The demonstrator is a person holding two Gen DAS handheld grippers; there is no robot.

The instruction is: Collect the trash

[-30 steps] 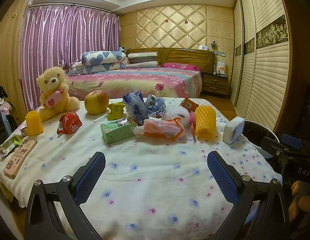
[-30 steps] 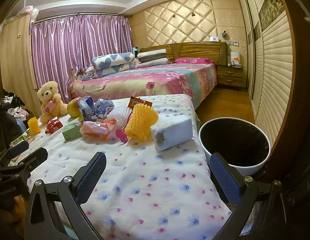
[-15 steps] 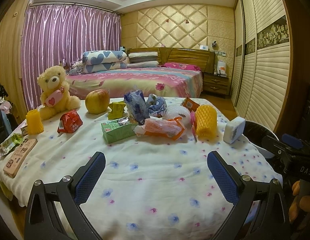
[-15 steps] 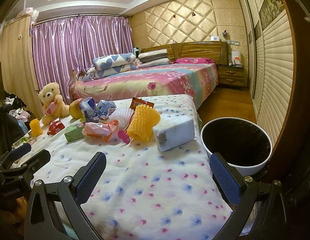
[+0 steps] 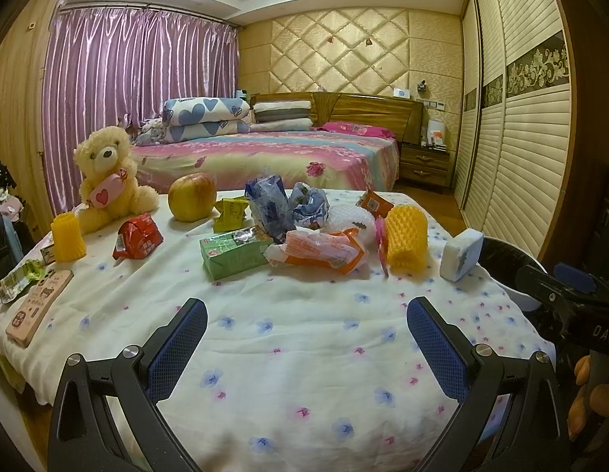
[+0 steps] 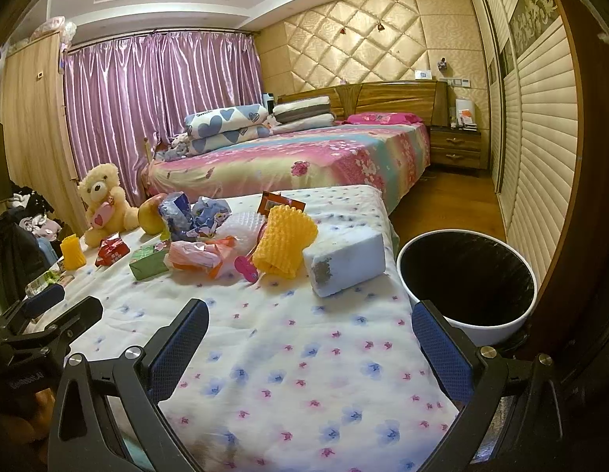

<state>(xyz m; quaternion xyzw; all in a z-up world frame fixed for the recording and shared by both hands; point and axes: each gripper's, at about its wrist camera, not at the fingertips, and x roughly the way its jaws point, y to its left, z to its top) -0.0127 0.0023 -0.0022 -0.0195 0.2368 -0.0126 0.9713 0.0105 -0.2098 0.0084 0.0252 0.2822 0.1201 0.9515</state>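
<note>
White cloth with small blue and pink flowers covers the table (image 5: 304, 354), and the trash lies in the middle of both frames. I count two yellow foam nets: one net on its side (image 5: 405, 238) at centre right of the left wrist view, and one upright net (image 5: 67, 238) at the left. There is one green carton (image 5: 235, 251), one red wrapper (image 5: 138, 236), one orange plastic bag (image 5: 320, 249), two crumpled blue wrappers (image 5: 271, 206), one piece of bubble wrap (image 5: 353, 222), one small orange packet (image 5: 375, 203) and one yellow-green packet (image 5: 230, 214). One white sponge block (image 6: 347, 261) lies near the right edge of the table. One apple (image 5: 192, 196), one teddy bear (image 5: 107, 177) and one phone in pink case (image 5: 39, 306) are also on the cloth.

One white bin (image 6: 467, 281) stands at the right of the right wrist view, beside the table; its black liner looks dark inside and I cannot tell any content.

Left gripper (image 5: 306, 348) and right gripper (image 6: 310, 350) are both at the bottom of their frames, fingers wide apart and holding nothing
</note>
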